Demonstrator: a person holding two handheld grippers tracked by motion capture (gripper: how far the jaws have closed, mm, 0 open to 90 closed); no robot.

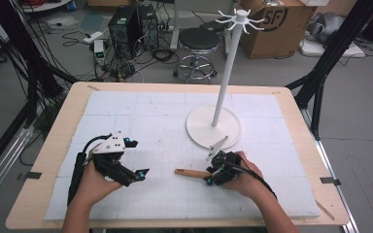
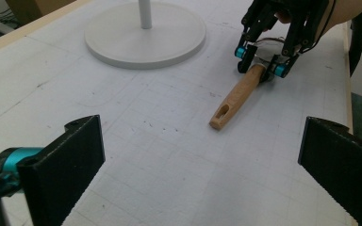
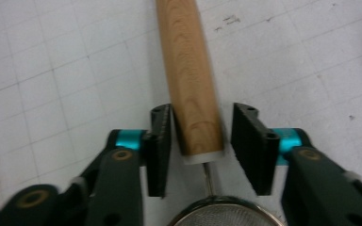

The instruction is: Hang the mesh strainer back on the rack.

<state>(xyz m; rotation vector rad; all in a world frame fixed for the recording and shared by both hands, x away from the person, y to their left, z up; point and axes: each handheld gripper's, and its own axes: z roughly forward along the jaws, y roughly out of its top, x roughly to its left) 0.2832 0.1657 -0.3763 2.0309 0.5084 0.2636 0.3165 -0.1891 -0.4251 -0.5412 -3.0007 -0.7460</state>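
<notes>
- The right gripper (image 3: 200,141) straddles the wooden handle (image 3: 188,70) of a small mesh strainer (image 3: 224,214); its jaws stand on either side of the handle's lower end, the near-left one touching or almost touching the wood, the other with a slim gap, so the grip looks not yet clenched, though I cannot be fully sure.
- The strainer's round mesh bowl sits just behind the jaws, close under the gripper's camera; a thin wire joins it to the handle. The little of the mesh that shows looks empty.
- From the high view, the handle (image 1: 193,173) lies flat on the counter (image 1: 63,124), pointing away from the right gripper (image 1: 212,174) toward the left gripper (image 1: 137,158).
- In the left gripper view, the handle (image 2: 235,98) lies ahead and to the right, its slotted tip nearest, with the right gripper (image 2: 260,63) at its far end.
- The left gripper is released, jaws spread wide, holding nothing, hovering over the white gridded mat (image 1: 141,109).
- A white stand (image 1: 221,87) with a round base and hooked top stands just beyond the right gripper.
</notes>
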